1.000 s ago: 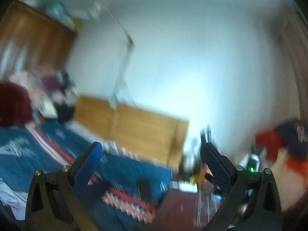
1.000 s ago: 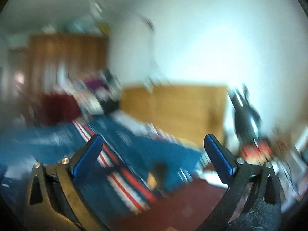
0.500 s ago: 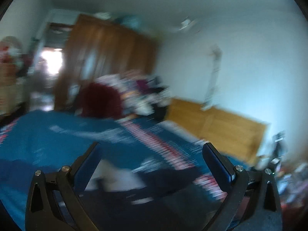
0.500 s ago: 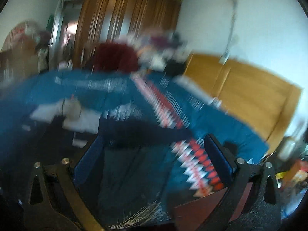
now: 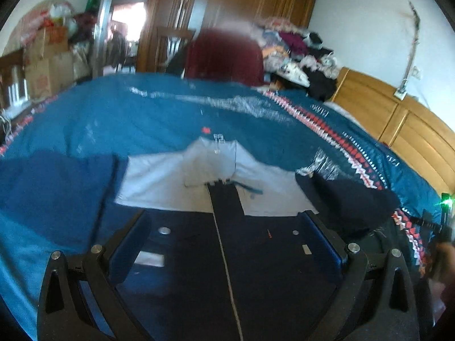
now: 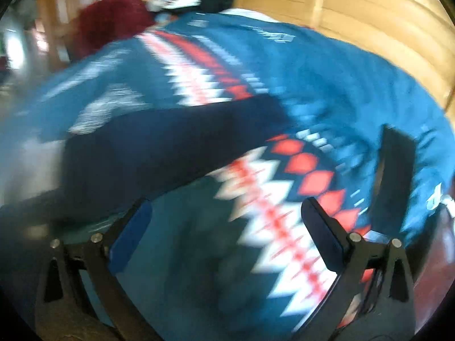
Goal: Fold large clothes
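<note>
Nothing looks folded yet: both tools are spread wide and empty, the left gripper [image 5: 224, 244] poised over the dark jacket [image 5: 227, 255], which lies flat and front-up just below and ahead of its 2 fingers. Its pale yoke and collar [image 5: 210, 164] lie farther ahead. The right gripper [image 6: 224, 227] hangs over the patterned bedspread [image 6: 284, 221], the jacket's dark sleeve [image 6: 159, 145] beyond; every fold remains, I judge.

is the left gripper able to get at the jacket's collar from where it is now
Probably yes. The left gripper is open over the dark jacket, and the pale collar lies straight ahead on the blue bedspread with nothing lying between them.
</note>
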The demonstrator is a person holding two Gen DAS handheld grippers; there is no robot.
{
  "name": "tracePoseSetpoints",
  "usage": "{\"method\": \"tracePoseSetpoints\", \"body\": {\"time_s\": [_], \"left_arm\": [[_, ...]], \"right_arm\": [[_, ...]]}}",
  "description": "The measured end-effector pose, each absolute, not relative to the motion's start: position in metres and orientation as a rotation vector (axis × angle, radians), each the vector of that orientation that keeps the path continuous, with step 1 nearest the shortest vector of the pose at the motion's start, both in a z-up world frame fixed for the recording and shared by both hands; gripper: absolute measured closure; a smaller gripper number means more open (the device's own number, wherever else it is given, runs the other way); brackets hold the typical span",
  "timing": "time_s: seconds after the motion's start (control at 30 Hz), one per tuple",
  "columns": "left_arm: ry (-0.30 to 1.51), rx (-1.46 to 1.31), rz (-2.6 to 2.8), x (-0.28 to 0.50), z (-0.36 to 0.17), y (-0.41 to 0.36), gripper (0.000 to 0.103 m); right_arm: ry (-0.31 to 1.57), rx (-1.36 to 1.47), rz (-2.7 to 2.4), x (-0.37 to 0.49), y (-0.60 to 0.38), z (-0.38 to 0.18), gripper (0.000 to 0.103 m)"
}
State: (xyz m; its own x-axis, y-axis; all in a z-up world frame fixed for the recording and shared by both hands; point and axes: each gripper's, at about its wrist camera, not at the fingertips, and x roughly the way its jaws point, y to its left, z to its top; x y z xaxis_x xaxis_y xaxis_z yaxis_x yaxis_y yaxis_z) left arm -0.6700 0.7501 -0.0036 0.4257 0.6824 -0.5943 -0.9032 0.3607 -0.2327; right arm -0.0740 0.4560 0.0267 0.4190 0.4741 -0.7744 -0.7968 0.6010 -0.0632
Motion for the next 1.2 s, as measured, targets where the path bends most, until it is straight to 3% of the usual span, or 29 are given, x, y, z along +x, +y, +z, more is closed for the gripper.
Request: {"method": "tracePoseSetpoints", "body": {"time_s": [0.13, 0.33, 0.63, 0.73, 0.97, 1.0, 1.07, 1.13, 1.2], "left_arm": [[0.477, -0.644, 1.066, -0.639, -0.041, 0.781, 0.0], [0.5, -0.595, 1.065, -0.606, -0.04, 0.777, 0.0], [0.489, -0.546, 1.08, -0.591, -0.015, 0.765, 0.0], [0.501, -0.526, 1.088, -0.588, -0.015, 0.764, 0.0], [0.54, -0.574, 1.112, -0.596, -0.034, 0.775, 0.0], [0.538, -0.587, 1.115, -0.6, -0.038, 0.778, 0.0], [0.527, -0.613, 1.125, -0.605, -0.042, 0.784, 0.0], [0.512, -0.637, 1.136, -0.61, -0.044, 0.79, 0.0], [0.504, -0.641, 1.146, -0.612, -0.044, 0.794, 0.0]], "right_arm": [[0.606, -0.486, 0.683, -0.057, 0.462, 0.042, 0.0], [0.383, -0.478, 0.689, -0.076, 0.456, 0.074, 0.0], [0.339, -0.455, 0.773, -0.087, 0.465, 0.083, 0.0], [0.421, -0.436, 0.815, -0.07, 0.469, 0.072, 0.0], [1.004, 0.047, 1.167, 0.043, 0.461, 0.026, 0.002], [1.035, 0.077, 1.164, 0.053, 0.462, 0.021, 0.004], [1.109, 0.137, 1.172, 0.076, 0.468, 0.011, 0.019], [1.152, 0.143, 1.16, 0.087, 0.476, 0.001, 0.028], [1.199, 0.133, 1.121, 0.095, 0.483, -0.011, 0.031]]}}
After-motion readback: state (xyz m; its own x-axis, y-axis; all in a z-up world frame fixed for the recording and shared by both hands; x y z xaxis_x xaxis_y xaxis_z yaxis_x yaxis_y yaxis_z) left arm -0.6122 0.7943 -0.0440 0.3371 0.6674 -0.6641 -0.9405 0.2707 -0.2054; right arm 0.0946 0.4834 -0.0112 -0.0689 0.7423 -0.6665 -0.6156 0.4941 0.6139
